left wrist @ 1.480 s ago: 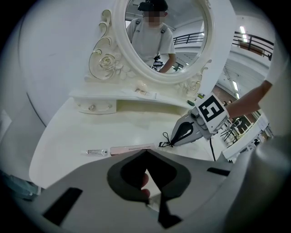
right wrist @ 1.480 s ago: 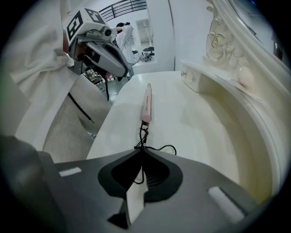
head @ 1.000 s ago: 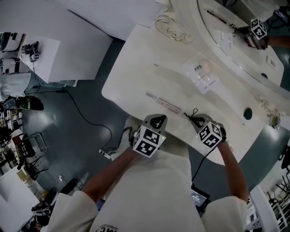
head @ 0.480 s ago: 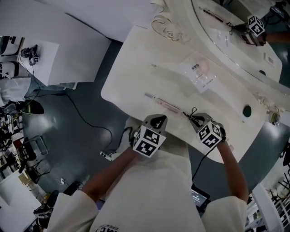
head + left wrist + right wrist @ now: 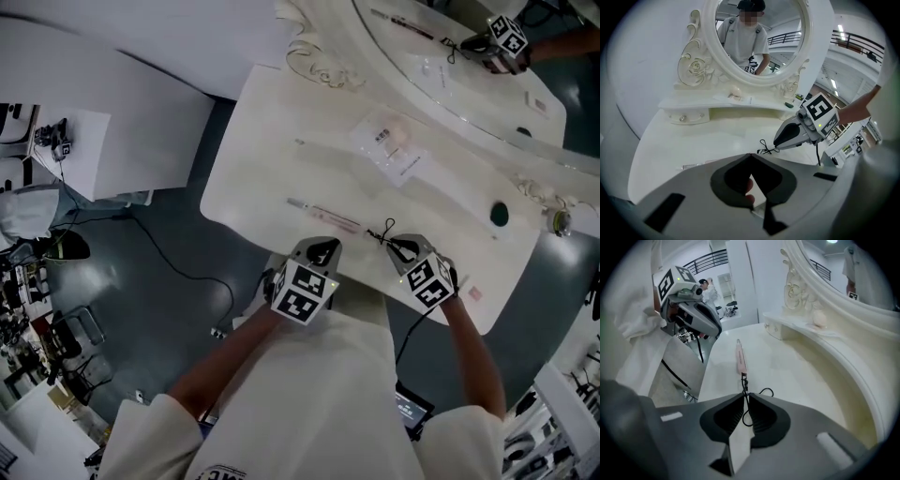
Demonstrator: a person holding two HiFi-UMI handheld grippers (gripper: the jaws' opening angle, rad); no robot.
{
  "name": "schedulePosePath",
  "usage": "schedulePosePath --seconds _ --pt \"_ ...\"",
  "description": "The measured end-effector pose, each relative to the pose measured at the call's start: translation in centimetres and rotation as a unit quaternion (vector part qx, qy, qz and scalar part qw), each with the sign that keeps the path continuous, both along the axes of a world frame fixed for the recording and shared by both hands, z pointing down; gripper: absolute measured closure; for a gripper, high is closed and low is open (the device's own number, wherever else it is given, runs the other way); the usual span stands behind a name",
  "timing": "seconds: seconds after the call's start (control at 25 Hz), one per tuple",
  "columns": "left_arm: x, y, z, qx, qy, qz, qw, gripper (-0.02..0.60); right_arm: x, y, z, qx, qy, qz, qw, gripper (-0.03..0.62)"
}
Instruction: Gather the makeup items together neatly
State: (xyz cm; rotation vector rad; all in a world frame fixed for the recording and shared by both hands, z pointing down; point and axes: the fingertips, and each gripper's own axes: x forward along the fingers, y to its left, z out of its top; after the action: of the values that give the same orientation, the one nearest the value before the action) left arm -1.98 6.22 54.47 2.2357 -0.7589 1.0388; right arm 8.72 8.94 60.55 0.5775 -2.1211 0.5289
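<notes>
A thin black looped cord (image 5: 380, 232) lies near the front edge of the white counter (image 5: 272, 141), just off the near end of a slim pink tube (image 5: 739, 357) that lies flat along that front edge. The right tool (image 5: 743, 396) points steeply down at the cord. Its jaws have just been opening a little, yet the tips are nearly together and pinch a strand of the cord, while one loop spills onto the counter beside them.

The left tool (image 5: 750, 155) hangs close beside it over the counter's front edge, its tips clenched together. Something pinkish shows through the gap behind the tips; I cannot tell what it is. The tube's clear end shows just to the left of this tool.

Farther back, well apart from the tube and cord, a clear packet holding a pale round puff (image 5: 389, 148) rests on the raised shelf at the foot of the oval mirror (image 5: 441, 37). A small dark green round item (image 5: 499, 214) sits toward the counter's right end.
</notes>
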Motion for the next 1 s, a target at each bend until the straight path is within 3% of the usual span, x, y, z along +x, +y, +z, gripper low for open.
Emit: schedulePosePath --seconds 0.24,0.52,1.0 --pt "1.3 -0.2 -0.7 0.008 0.006 0.026 0.9996 0.577 0.4 0.0 -2.8 0.017 -0.040 0.092 0.995 0.591" --pt "2.8 0.2 -1.5 0.015 0.012 0.055 0.9983 0.577 0.7 0.5 -4.8 0.042 -0.063 0.146 0.986 0.592" --pt "6.6 1.9 -1.8 0.019 0.019 0.122 0.9922 0.577 4.4 1.6 -6.5 0.088 -0.090 0.288 0.949 0.592"
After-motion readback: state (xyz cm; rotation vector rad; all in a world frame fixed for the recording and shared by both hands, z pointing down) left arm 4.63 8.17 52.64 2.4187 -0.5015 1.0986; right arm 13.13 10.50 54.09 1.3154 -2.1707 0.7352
